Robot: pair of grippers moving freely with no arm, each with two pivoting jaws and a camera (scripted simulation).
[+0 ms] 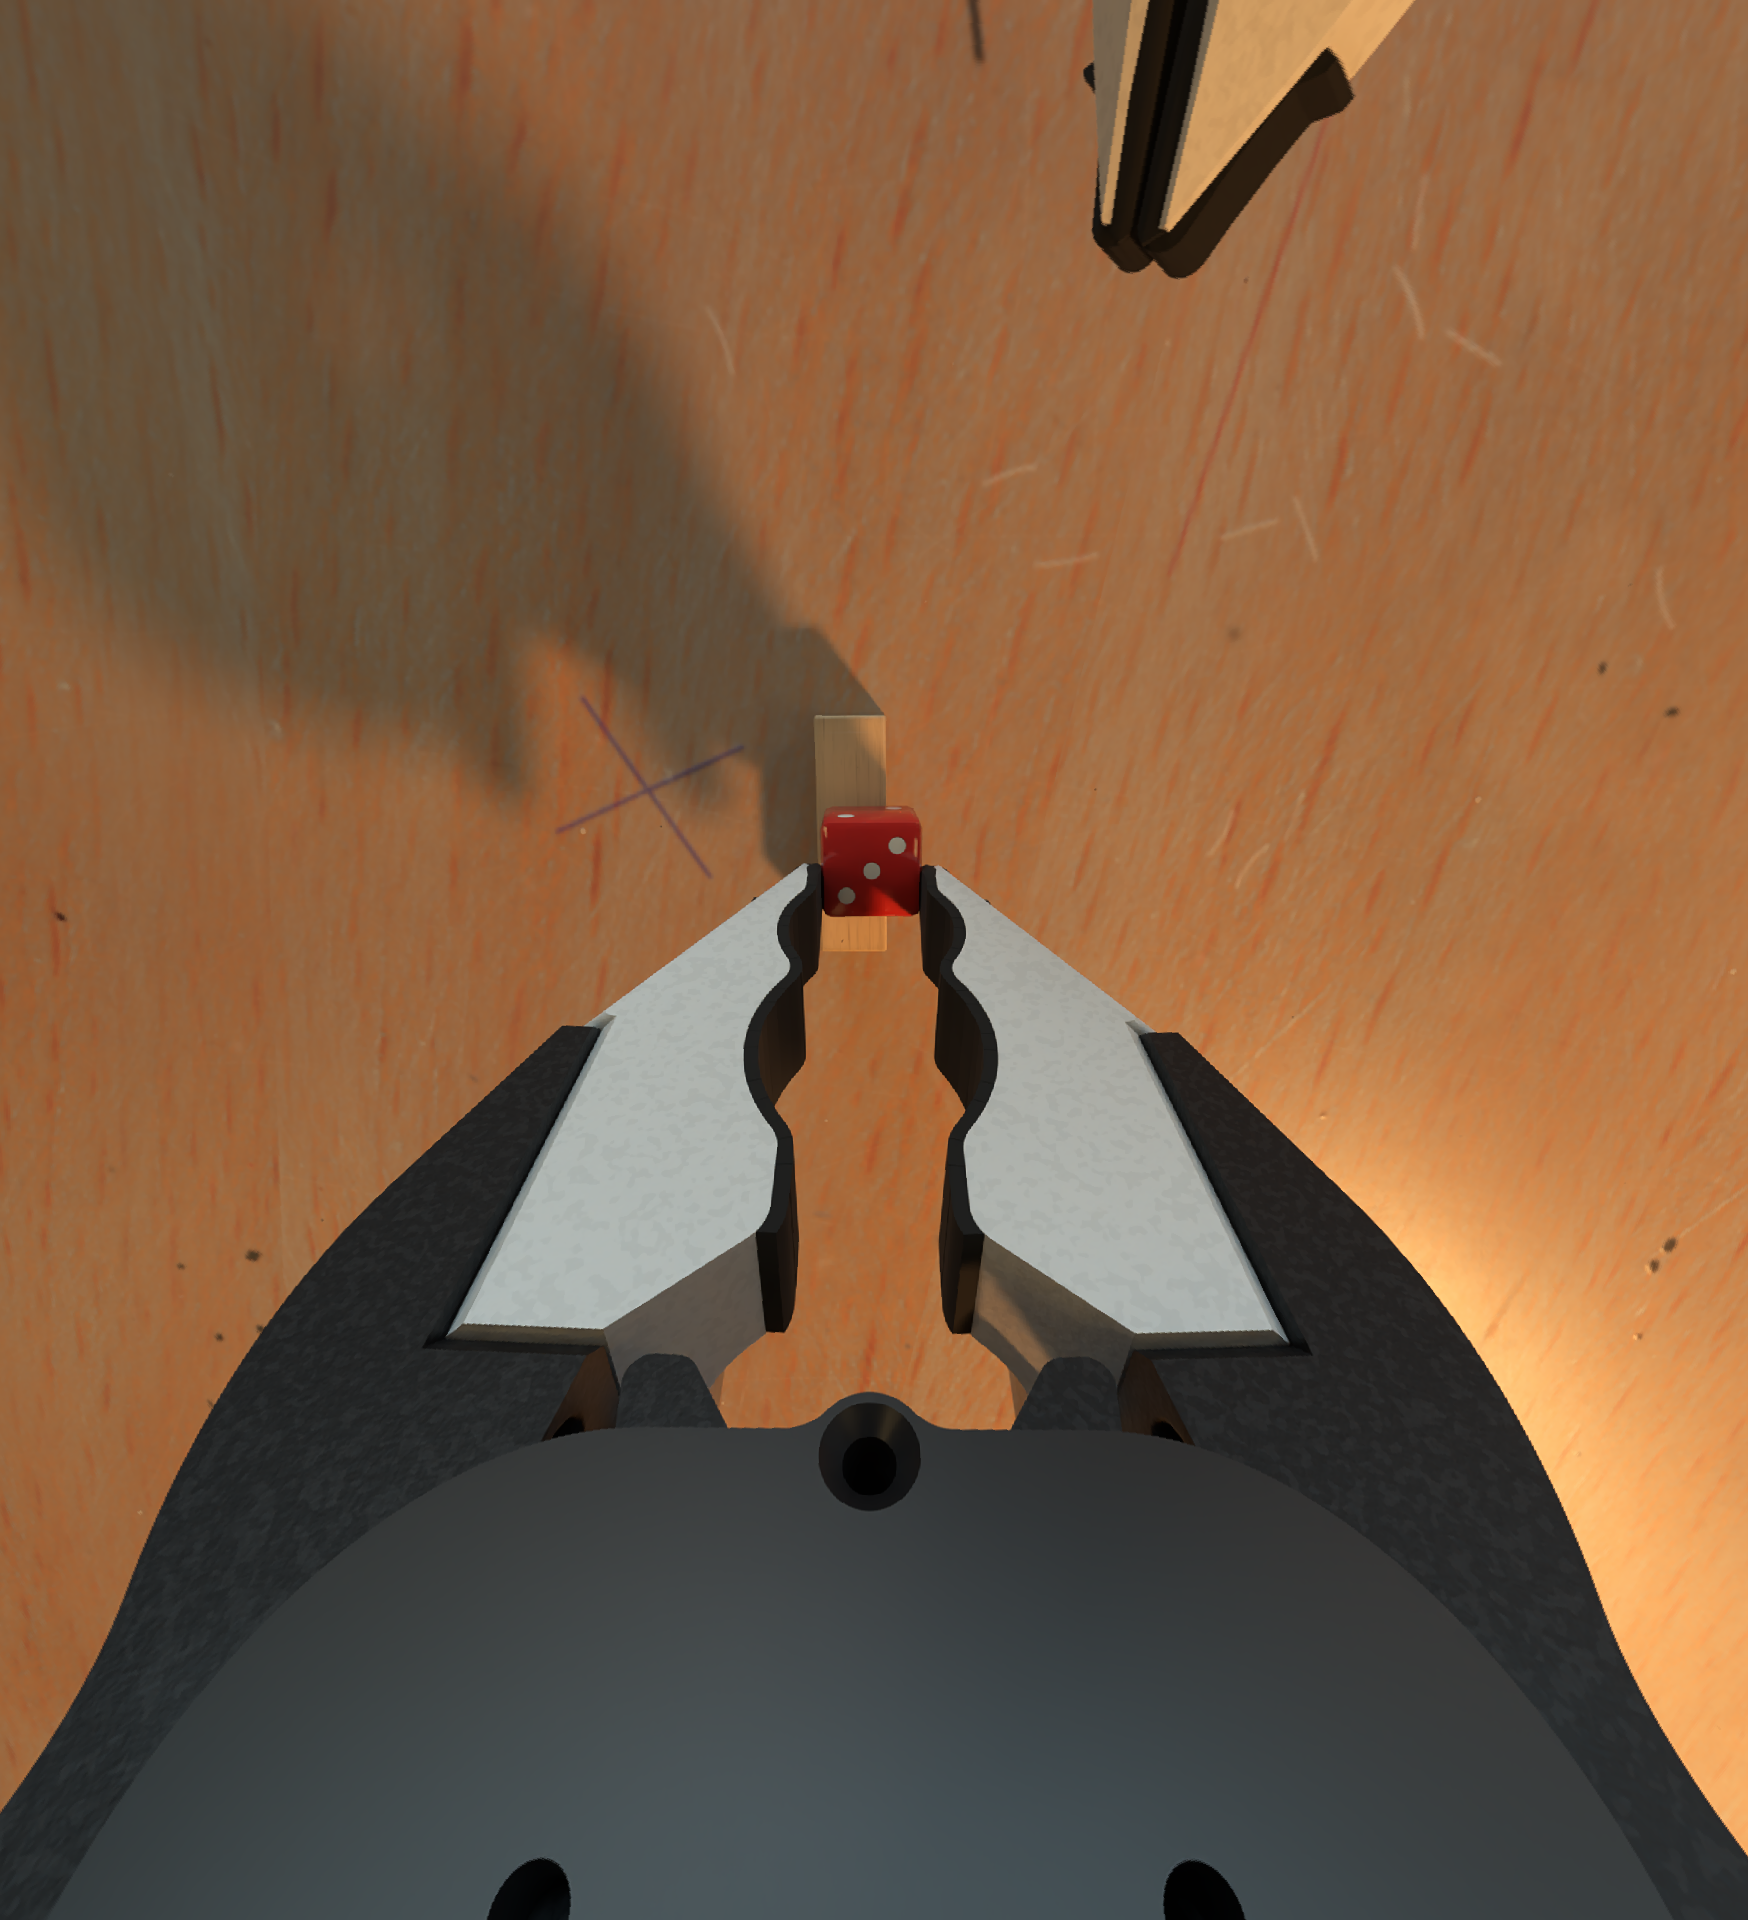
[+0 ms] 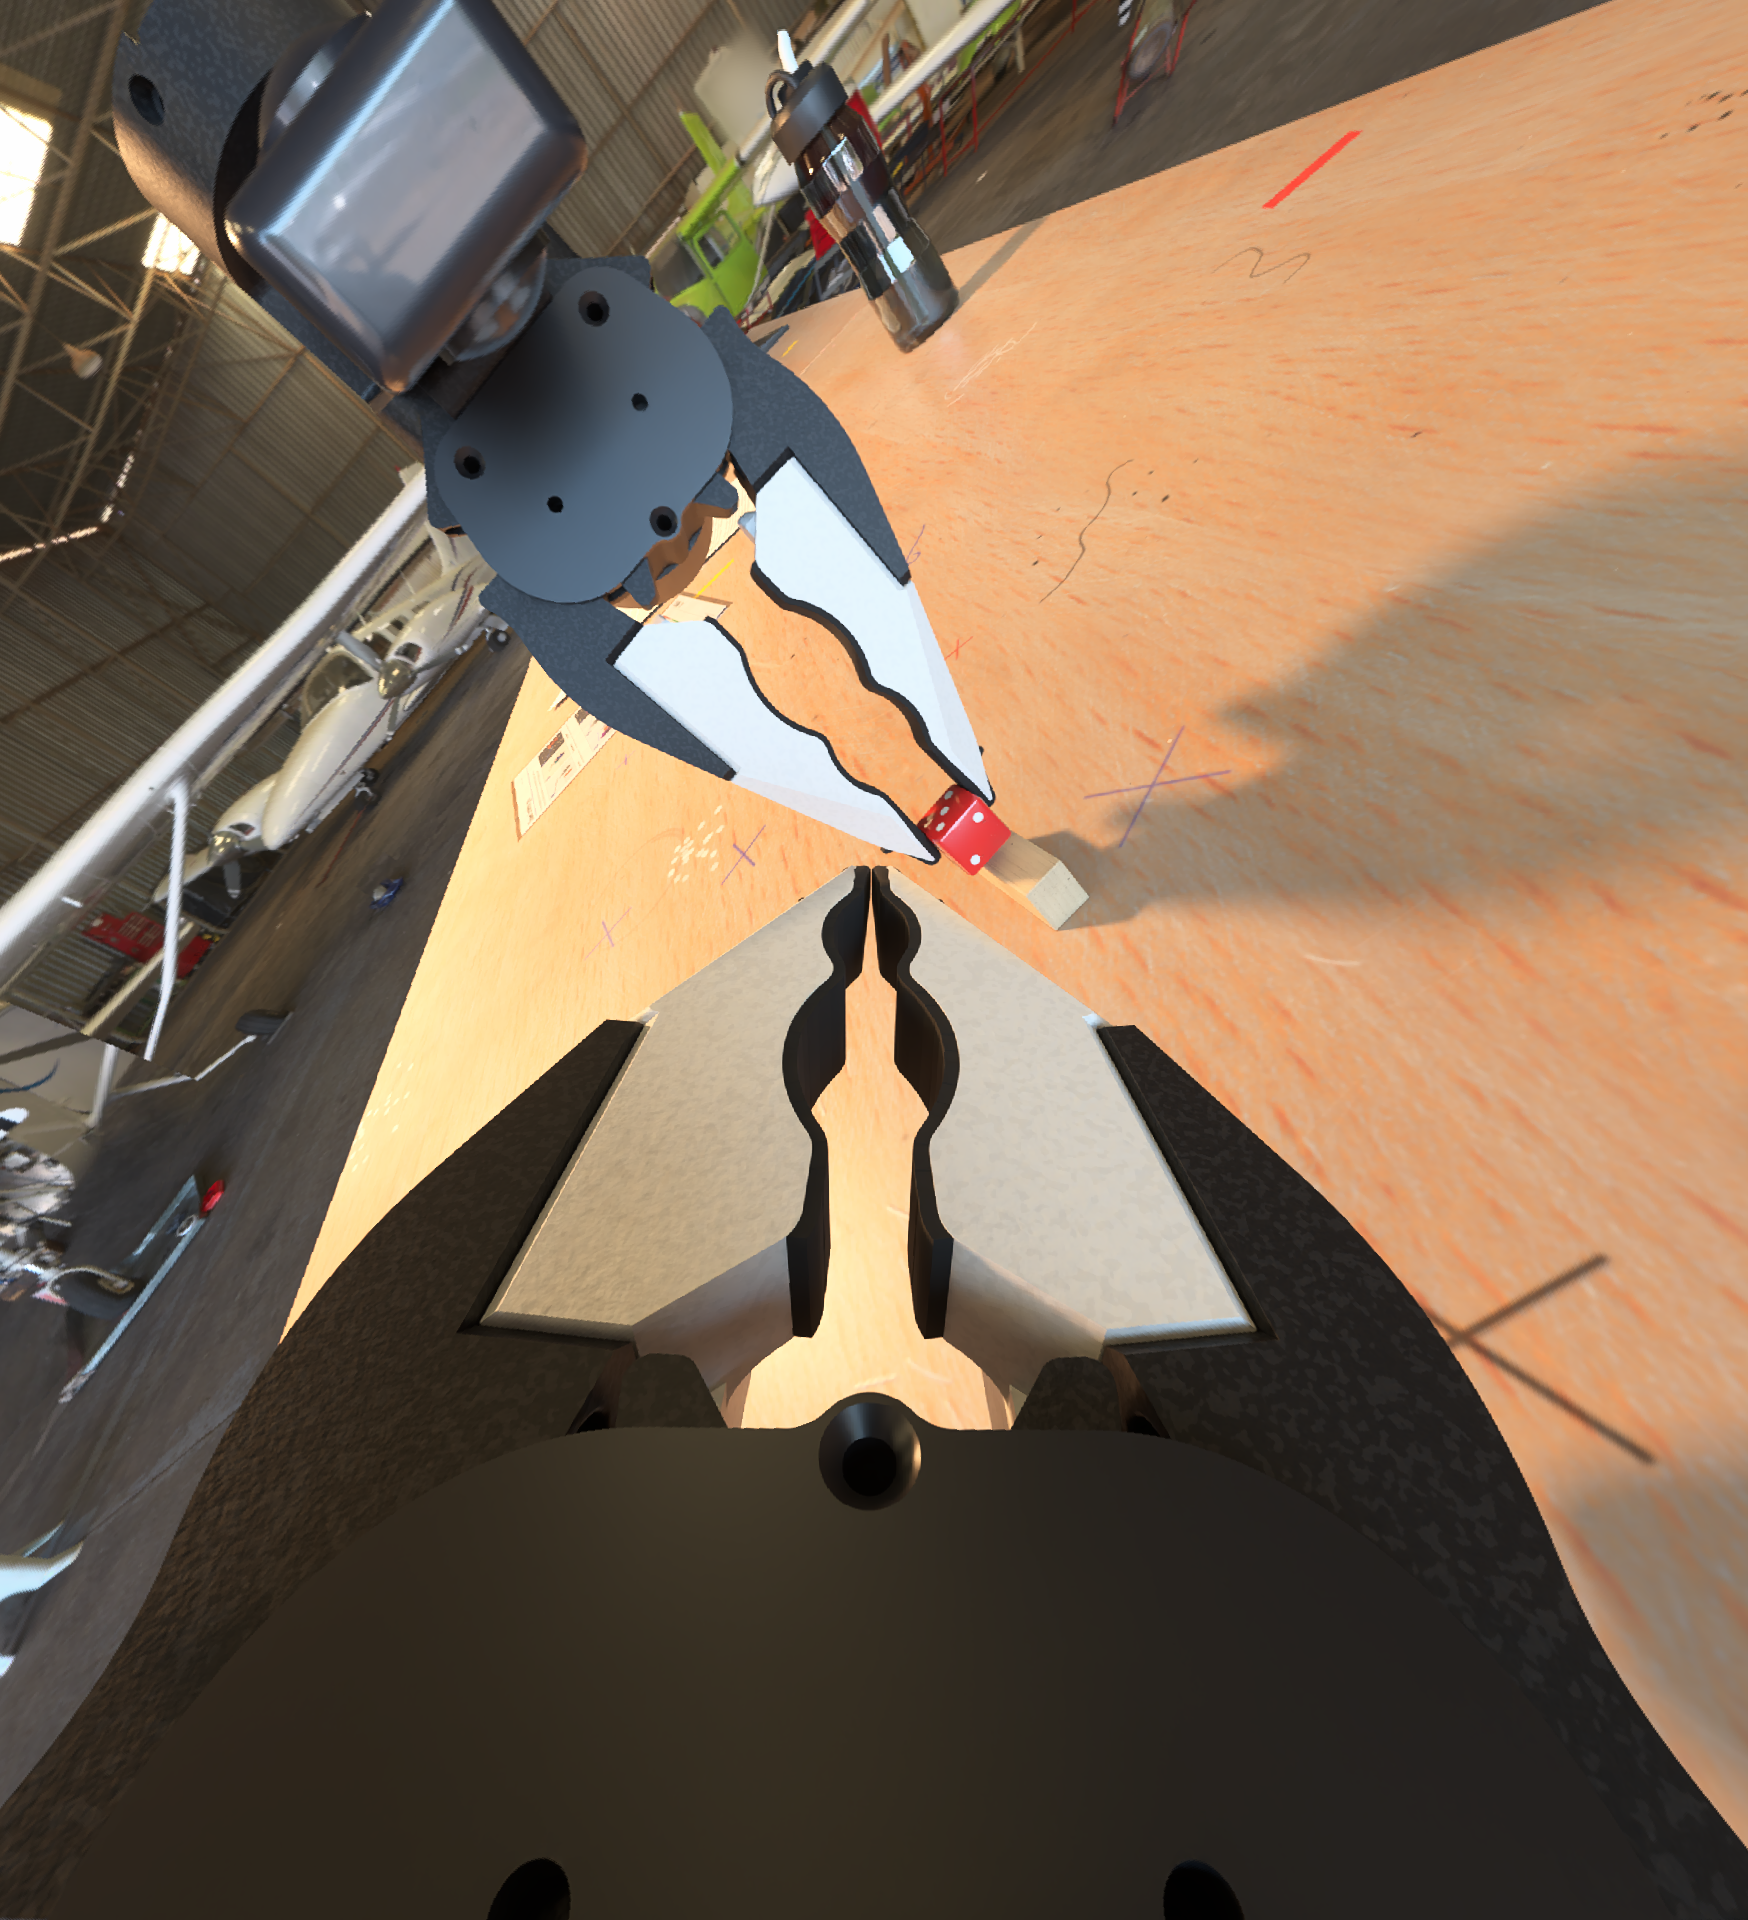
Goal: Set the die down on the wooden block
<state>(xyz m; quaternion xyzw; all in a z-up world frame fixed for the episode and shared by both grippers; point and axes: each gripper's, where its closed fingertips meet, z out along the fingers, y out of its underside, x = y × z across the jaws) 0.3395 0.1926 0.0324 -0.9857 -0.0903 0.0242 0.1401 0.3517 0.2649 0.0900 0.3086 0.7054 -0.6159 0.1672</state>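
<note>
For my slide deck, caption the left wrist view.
Left gripper holds a red die over the wooden block.

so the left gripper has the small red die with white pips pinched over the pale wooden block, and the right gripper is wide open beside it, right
Not quite: the right gripper is shut and empty, as the right wrist view shows. The left gripper does pinch the small red die with white pips over the pale wooden block.

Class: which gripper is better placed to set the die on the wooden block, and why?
Left. The left gripper already grips the red die directly over the wooden block; the right gripper is shut, empty and off to one side.
</note>
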